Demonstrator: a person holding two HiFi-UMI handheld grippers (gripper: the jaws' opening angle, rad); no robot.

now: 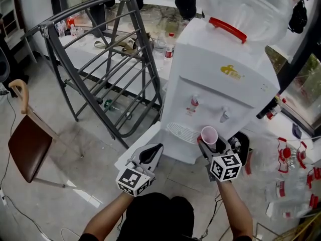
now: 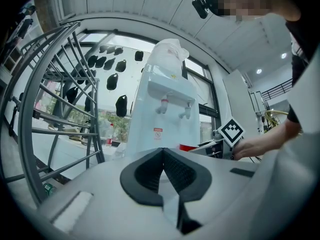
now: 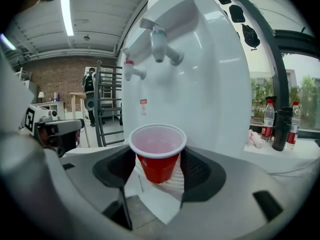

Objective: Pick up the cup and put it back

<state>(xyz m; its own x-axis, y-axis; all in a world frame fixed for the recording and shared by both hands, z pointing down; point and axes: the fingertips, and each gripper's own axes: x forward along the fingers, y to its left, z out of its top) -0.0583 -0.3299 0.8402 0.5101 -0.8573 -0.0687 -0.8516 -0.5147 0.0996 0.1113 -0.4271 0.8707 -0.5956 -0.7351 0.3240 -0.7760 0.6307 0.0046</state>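
Note:
A red cup with a white inside is upright in my right gripper, just in front of the white water dispenser and right of its drip tray. In the right gripper view the cup sits between both black pads, and the right gripper is shut on it, below the dispenser's blue tap and red tap. My left gripper hangs left of the dispenser's base. Its jaws meet with nothing between them in the left gripper view.
A grey metal frame rack stands to the left of the dispenser, and a brown chair is at the far left. Packs of bottles lie on the floor at the right. Bottles stand on a ledge beside the dispenser.

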